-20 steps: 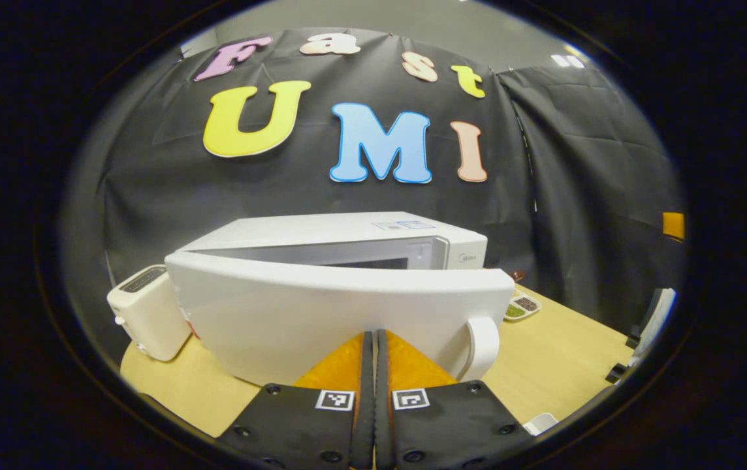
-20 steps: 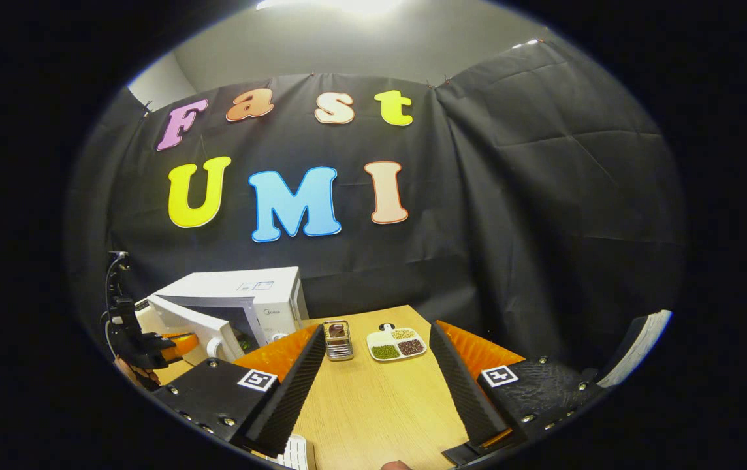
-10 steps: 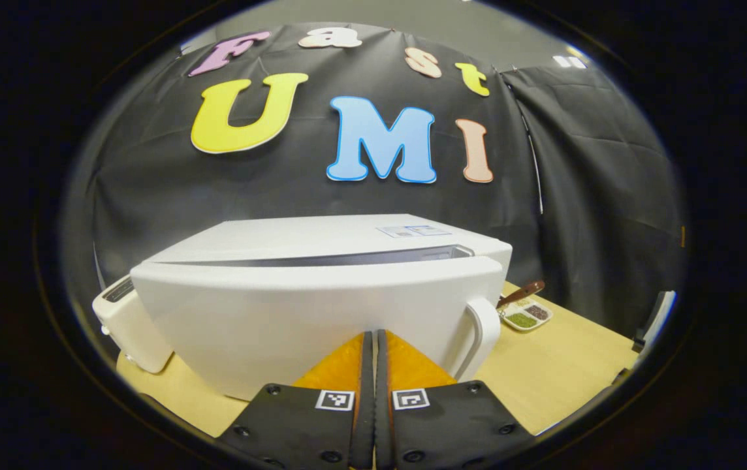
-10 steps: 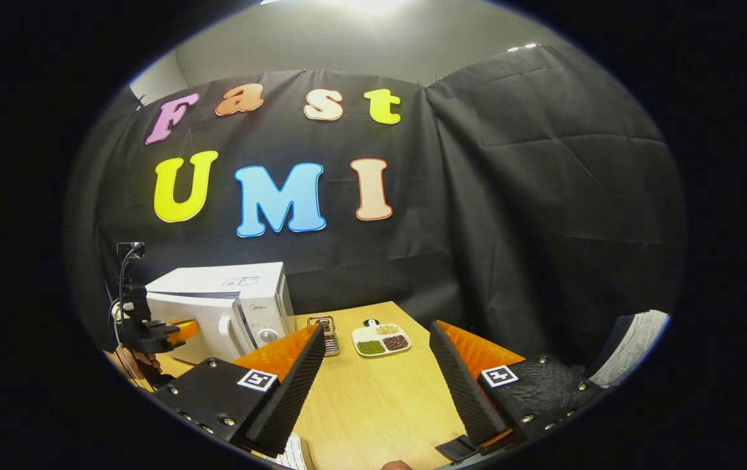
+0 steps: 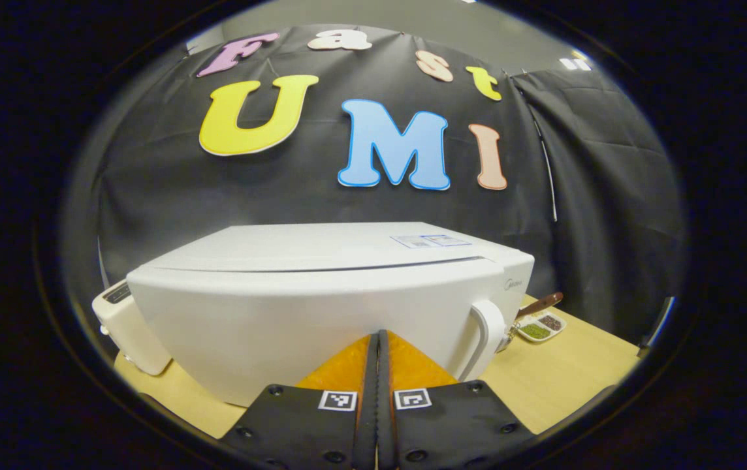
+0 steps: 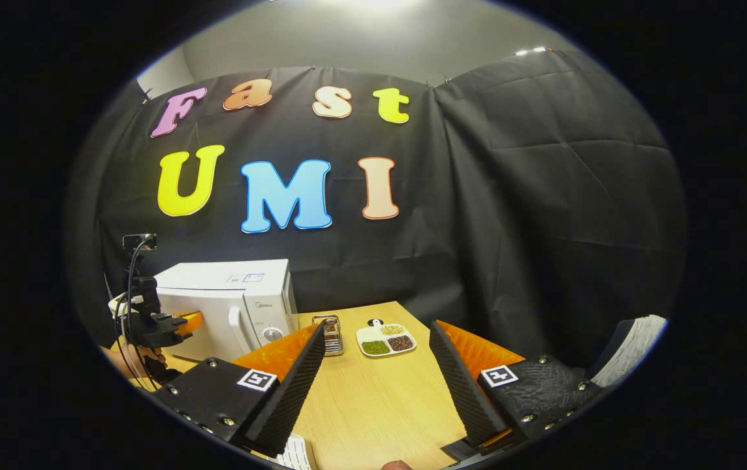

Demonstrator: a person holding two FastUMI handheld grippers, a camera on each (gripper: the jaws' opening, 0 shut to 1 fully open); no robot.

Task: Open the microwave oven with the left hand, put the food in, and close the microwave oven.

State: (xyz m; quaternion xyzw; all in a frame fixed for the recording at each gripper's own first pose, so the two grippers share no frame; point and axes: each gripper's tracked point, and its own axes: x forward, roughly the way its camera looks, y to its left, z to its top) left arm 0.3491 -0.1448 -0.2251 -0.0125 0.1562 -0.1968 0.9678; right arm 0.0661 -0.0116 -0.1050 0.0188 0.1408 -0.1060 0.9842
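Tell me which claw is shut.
The left claw, fingers together, tips against the microwave door. The right claw is spread wide over the table.

Your left gripper (image 5: pixel 377 339) has its fingers pressed together, pointing straight ahead. Your right gripper (image 6: pixel 377 356) is held level with its fingers spread wide.

The white microwave oven (image 5: pixel 321 294) stands upright on the wooden counter (image 6: pixel 373 398), against the black cloth wall. Its door (image 5: pixel 295 320) is shut, flush with the body, with only a thin seam along the top edge. A curved white handle (image 5: pixel 486 333) runs down the door's right side, next to the control panel with a round knob (image 6: pixel 272 334).
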